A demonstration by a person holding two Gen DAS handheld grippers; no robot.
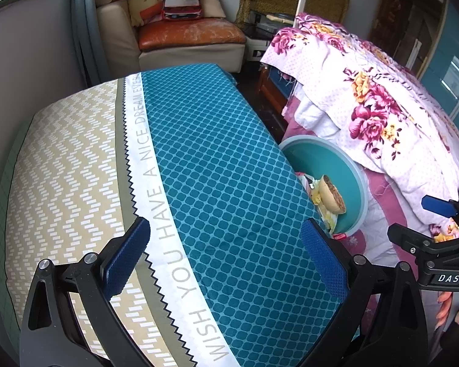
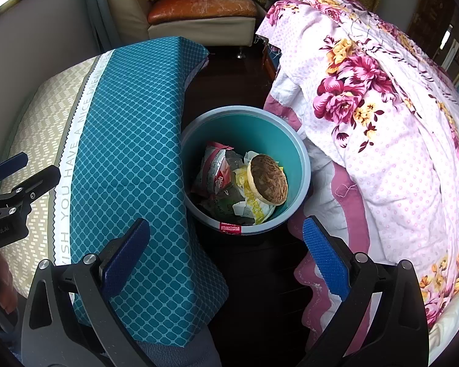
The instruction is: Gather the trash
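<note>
I am holding my right tongs [image 2: 226, 253] wide and empty over the round teal plastic bin [image 2: 303, 165] of wrappers; left tongs [image 1: 226, 257], also wide, are scanning the patterned counter [image 1: 229, 159] for leftovers.

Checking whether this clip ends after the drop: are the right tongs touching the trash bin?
Apart. In the right wrist view the right tongs stand open and empty, with dark floor showing between their tips and the near rim of the trash bin.
</note>
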